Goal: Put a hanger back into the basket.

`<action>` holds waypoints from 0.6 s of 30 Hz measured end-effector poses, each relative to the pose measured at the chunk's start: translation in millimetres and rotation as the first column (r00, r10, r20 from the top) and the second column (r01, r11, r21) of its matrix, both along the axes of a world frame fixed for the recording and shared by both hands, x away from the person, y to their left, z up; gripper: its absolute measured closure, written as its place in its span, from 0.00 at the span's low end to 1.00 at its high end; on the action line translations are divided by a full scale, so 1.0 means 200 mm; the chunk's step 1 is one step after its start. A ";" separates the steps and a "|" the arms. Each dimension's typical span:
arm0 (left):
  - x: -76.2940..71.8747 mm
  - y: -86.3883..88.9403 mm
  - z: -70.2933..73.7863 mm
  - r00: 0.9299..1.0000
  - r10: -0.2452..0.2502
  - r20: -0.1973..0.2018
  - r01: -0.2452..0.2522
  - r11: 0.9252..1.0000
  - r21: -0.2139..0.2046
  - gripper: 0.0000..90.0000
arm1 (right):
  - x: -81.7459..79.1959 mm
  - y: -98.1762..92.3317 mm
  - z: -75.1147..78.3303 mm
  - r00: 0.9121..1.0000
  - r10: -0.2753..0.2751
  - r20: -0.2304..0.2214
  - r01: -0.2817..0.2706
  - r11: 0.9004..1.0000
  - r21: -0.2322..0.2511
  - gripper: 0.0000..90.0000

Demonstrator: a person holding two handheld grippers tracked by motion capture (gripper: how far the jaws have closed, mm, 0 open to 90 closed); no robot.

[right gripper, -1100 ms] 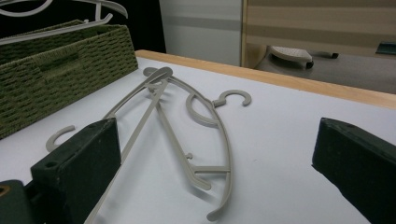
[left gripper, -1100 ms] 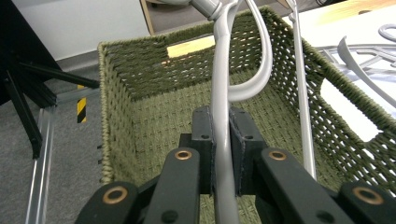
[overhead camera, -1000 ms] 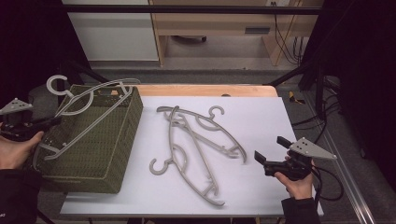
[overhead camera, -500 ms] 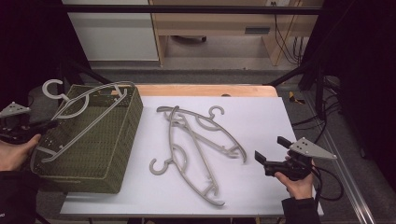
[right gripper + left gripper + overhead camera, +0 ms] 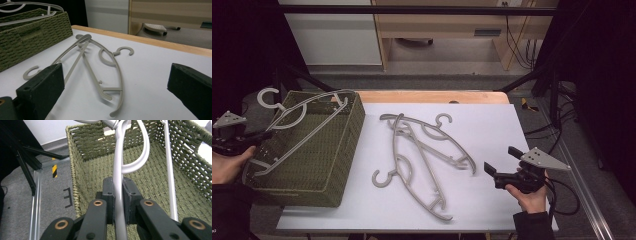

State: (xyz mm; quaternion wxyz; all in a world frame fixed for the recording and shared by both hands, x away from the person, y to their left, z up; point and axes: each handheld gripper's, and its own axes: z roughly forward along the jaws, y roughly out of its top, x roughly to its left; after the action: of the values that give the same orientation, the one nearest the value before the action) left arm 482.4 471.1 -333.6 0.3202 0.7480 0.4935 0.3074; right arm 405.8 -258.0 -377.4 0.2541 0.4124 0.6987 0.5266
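A grey plastic hanger (image 5: 302, 120) lies slanted across the top of a green woven basket (image 5: 327, 175) at the table's left. My left gripper (image 5: 260, 136) is shut on its lower arm. In the left gripper view the two pads clamp the grey hanger bar (image 5: 118, 157) above the basket's floor (image 5: 95, 170). Two more grey hangers (image 5: 427, 145) lie crossed on the white table top. My right gripper (image 5: 502, 160) rests open at the table's right, its jaws wide apart and pointing at those hangers (image 5: 110, 60), with nothing between them.
The white sheet (image 5: 492, 120) covers a wooden table whose bare edge (image 5: 437, 96) shows at the back. Black frame bars and cables stand off the right side. A pale cabinet and a wooden bench stand on the floor beyond the table.
The left hand has shifted the held hanger slightly left and lower over the basket. The right gripper and the two hangers on the table have not moved.
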 end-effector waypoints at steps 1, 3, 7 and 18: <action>0.00 0.01 0.00 1.000 -0.006 0.003 0.006 1.000 0.004 0.90 | 0.00 0.00 0.00 1.000 0.000 0.000 0.000 1.000 0.001 0.01; 0.00 0.01 0.00 1.000 -0.003 -0.003 0.003 1.000 0.015 0.90 | 0.00 0.00 0.00 1.000 -0.002 -0.001 0.002 1.000 0.001 0.01; 0.01 0.01 -0.01 1.000 0.003 -0.010 -0.002 1.000 0.028 0.90 | 0.00 0.00 0.00 1.000 0.000 0.001 0.000 1.000 0.000 0.01; 0.07 -0.10 -0.12 0.997 -0.003 -0.074 0.013 0.990 0.144 0.90 | 0.00 0.00 0.00 1.000 0.003 0.004 -0.003 1.000 -0.001 0.01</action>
State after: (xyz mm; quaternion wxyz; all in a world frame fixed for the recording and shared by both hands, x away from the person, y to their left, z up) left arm 497.3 451.5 -358.1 0.2481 0.7820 0.4784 0.3131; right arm 405.7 -257.2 -376.7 0.2547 0.4101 0.6992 0.5273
